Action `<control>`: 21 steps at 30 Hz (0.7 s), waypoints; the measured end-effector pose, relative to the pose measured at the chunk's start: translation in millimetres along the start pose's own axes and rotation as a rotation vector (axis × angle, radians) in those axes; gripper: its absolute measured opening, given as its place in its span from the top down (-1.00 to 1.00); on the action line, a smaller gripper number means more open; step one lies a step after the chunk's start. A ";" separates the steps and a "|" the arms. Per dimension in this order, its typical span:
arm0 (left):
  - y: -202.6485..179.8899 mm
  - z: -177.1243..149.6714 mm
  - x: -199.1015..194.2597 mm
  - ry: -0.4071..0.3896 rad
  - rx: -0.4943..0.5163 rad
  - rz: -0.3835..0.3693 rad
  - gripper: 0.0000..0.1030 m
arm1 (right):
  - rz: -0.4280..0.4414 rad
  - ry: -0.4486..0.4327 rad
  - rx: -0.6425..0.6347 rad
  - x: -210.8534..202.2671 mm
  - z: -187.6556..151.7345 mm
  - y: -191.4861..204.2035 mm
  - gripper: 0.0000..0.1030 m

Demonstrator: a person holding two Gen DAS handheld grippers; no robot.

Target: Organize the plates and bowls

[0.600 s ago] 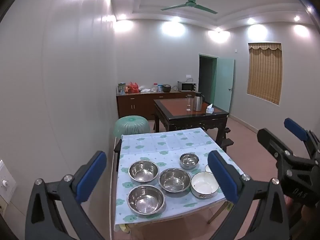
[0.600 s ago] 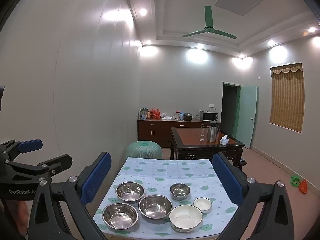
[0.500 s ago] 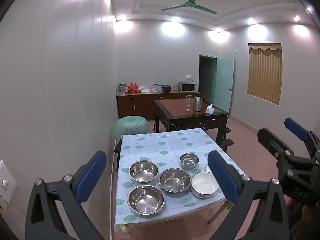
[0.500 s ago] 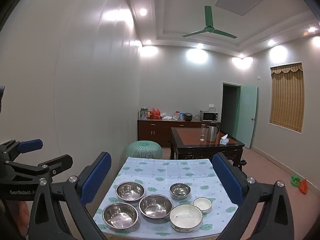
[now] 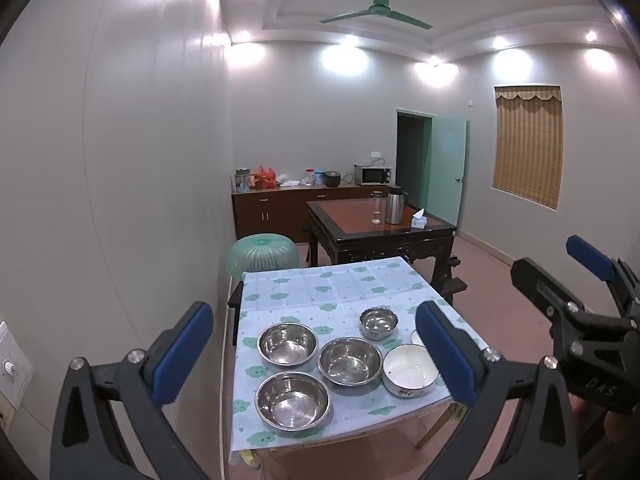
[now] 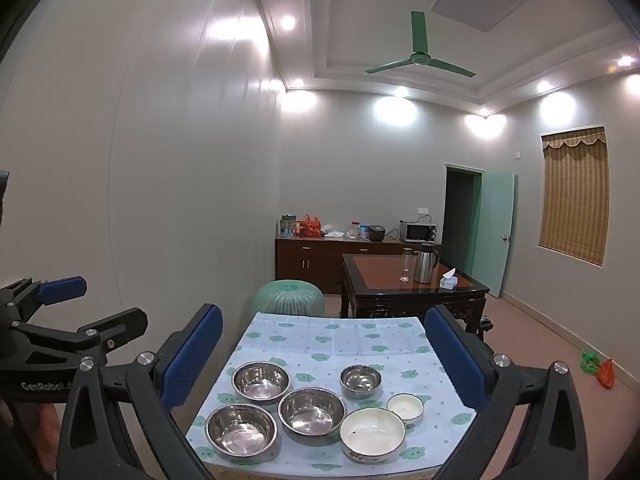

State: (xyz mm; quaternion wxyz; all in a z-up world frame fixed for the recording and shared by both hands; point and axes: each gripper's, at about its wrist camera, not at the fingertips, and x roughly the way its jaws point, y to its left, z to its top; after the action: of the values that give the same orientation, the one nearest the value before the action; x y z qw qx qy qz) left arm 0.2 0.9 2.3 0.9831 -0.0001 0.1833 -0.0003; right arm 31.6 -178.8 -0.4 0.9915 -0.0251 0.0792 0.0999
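Note:
Several bowls sit on a small table with a pale green-patterned cloth (image 5: pixel 320 288) (image 6: pixel 332 336). Three large steel bowls (image 5: pixel 293 400) (image 5: pixel 350 360) (image 5: pixel 288 346) sit at the near left, a small steel bowl (image 5: pixel 379 322) (image 6: pixel 360 379) behind them. A large white bowl (image 5: pixel 409 374) (image 6: pixel 372 434) and a small white bowl (image 6: pixel 405 407) sit at the right. My left gripper (image 5: pixel 316 354) and right gripper (image 6: pixel 320 360) are both open and empty, held well above and short of the table.
A green mesh food cover (image 5: pixel 263 252) stands behind the table by the left wall. A dark wooden table (image 5: pixel 380 232) with a steel jug and tissue box stands further back. A sideboard (image 5: pixel 280 208) lines the far wall.

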 end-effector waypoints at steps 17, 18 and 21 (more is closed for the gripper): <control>6.2 1.4 -2.7 0.003 -0.006 -0.004 -0.99 | 0.003 0.011 -0.002 2.3 2.6 2.8 -0.99; 6.7 0.8 -1.5 0.005 -0.006 -0.007 -0.99 | 0.003 0.012 -0.002 2.5 2.5 2.5 -0.99; 7.1 -1.7 -0.4 0.005 -0.002 -0.005 -0.99 | 0.004 0.012 -0.001 0.8 3.5 2.2 -0.99</control>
State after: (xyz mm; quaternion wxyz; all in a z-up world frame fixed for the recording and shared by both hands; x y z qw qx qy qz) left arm -0.8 8.0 0.9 0.9826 -0.0017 0.1859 -0.0025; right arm 32.5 -176.3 2.8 0.9908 -0.0259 0.0854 0.1019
